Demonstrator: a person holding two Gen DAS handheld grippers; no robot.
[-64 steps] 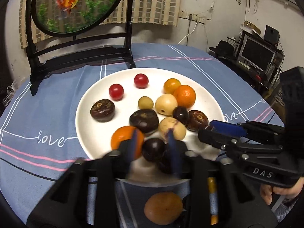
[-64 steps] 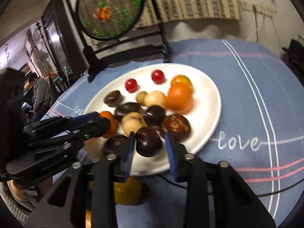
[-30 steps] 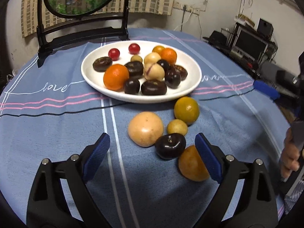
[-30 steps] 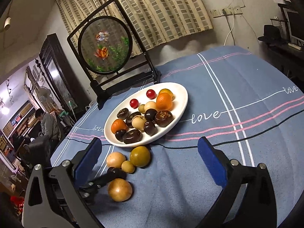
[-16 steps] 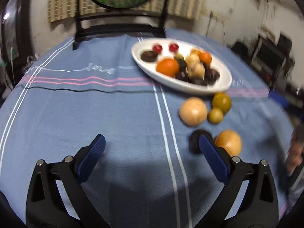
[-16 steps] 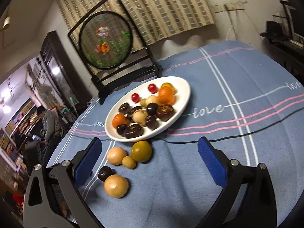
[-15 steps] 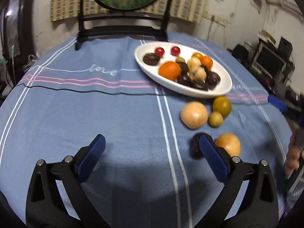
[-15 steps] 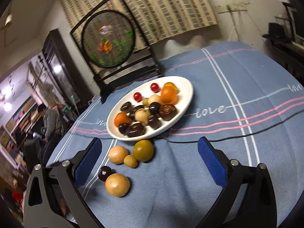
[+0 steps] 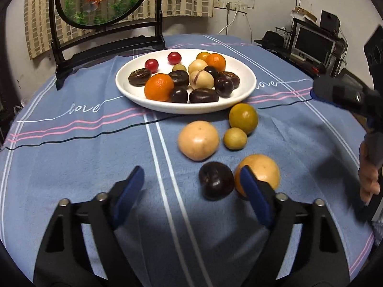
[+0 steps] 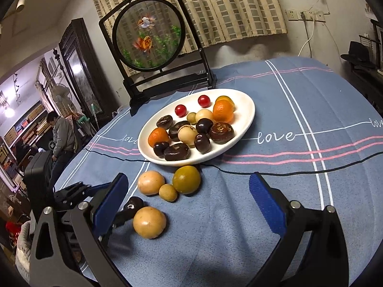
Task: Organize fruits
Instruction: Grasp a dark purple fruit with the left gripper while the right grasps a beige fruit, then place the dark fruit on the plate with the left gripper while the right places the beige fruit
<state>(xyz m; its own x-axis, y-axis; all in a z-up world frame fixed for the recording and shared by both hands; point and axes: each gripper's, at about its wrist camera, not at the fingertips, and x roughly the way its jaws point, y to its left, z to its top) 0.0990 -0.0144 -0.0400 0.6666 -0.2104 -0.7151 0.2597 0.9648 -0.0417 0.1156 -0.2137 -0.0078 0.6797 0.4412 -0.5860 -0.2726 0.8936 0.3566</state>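
Five fruits lie loose on the blue-clothed counter [image 9: 83, 167], just in front of the white plate [image 9: 249, 81] that holds the rest. Nearest the left claw [image 9: 191, 189] is the dark plum [image 9: 216, 183], touching or just beside a pale orange fruit [image 9: 263, 169]. Beyond them sit a peach-coloured fruit [image 9: 198, 140], a small yellow-green one [image 9: 235, 138] and a larger green-yellow one [image 9: 243, 118].

The left claw's jaws are closing with only cloth between them; the plum sits towards the right finger, not yet between the pads. The right claw [image 10: 191, 203] stands wide apart and empty.

My worry: the right finger already overlaps the pale orange fruit in the left view, so closing here could nudge it or the plum into a roll across the cloth.

The hand [image 9: 368, 174] holding the right claw is cut off at the edge, and the plum is partly hidden in the right view.
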